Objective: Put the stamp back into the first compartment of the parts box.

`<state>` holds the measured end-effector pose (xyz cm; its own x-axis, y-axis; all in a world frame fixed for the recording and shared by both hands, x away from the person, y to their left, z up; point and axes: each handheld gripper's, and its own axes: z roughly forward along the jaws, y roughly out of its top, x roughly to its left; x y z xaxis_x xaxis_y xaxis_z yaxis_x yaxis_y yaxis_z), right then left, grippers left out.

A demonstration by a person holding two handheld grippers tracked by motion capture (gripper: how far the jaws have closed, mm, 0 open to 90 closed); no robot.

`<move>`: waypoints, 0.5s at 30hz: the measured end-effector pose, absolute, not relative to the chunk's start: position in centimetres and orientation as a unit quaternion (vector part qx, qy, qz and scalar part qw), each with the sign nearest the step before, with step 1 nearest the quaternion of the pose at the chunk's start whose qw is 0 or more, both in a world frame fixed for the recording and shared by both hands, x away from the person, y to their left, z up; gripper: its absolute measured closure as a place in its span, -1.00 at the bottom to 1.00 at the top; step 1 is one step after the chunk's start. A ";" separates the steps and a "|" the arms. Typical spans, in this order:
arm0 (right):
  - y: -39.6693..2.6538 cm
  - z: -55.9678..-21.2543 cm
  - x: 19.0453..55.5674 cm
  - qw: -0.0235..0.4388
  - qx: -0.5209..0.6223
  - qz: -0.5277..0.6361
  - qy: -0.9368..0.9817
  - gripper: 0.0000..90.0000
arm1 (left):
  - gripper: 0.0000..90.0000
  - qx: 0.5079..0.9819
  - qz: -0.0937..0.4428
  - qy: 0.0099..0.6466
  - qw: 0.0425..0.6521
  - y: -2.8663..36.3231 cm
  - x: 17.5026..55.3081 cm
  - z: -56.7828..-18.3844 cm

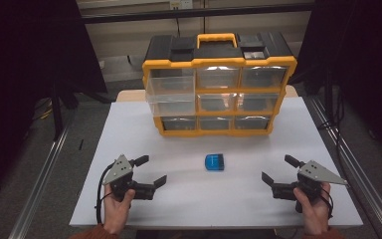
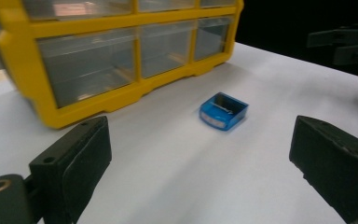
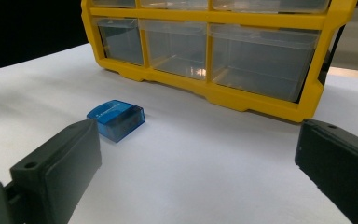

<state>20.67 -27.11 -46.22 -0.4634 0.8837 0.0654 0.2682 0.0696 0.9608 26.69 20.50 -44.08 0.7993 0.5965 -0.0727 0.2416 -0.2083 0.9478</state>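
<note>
Sitting at the far side of the white table (image 1: pixel 129 129) is a big yellow and black box of drawers (image 1: pixel 219 84). It has a yellow handle (image 1: pixel 217 39) on top and three rows of three see-through drawers. The two left drawers in the top and middle rows (image 1: pixel 170 92) stick out toward the person. The rest are pushed in. The bottom drawers look empty through their clear fronts in both gripper views. What is in the upper ones is too hard to see.

A small blue box (image 1: pixel 214 162) lies flat on the table in front of the big box, well apart from it. It sits about midway between the two grippers and touches neither. In the left gripper view one side of it (image 2: pixel 224 110) looks open or see-through, with something pale inside. What that is cannot be made out.

The left gripper (image 1: pixel 151 173) is held in the person's left hand (image 1: pixel 117 206) near the front left of the table. It points toward the middle, and its jaws are spread wide with nothing between them.

The right gripper (image 1: pixel 280 172) is held in the right hand (image 1: pixel 312 209) near the front right. It points back toward the middle too. Its jaws are also spread wide and hold nothing.
</note>
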 end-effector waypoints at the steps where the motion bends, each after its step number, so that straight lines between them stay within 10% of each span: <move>1: -27.1 -46.2 20.7 0.289 0.431 0.529 0.671 -1.00 | -0.88 0.763 0.151 0.271 0.567 20.2 26.8 -44.1; 15: -27.0 -46.2 20.6 0.288 0.425 0.531 0.674 -0.99 | -0.88 0.785 0.121 0.250 0.553 16.6 28.2 -44.2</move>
<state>20.63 -27.05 -46.18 -0.4721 0.8793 0.0636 0.2670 0.0739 0.9609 28.17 16.57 -44.23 0.8454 0.5270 -0.0872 0.2598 -0.2631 0.9291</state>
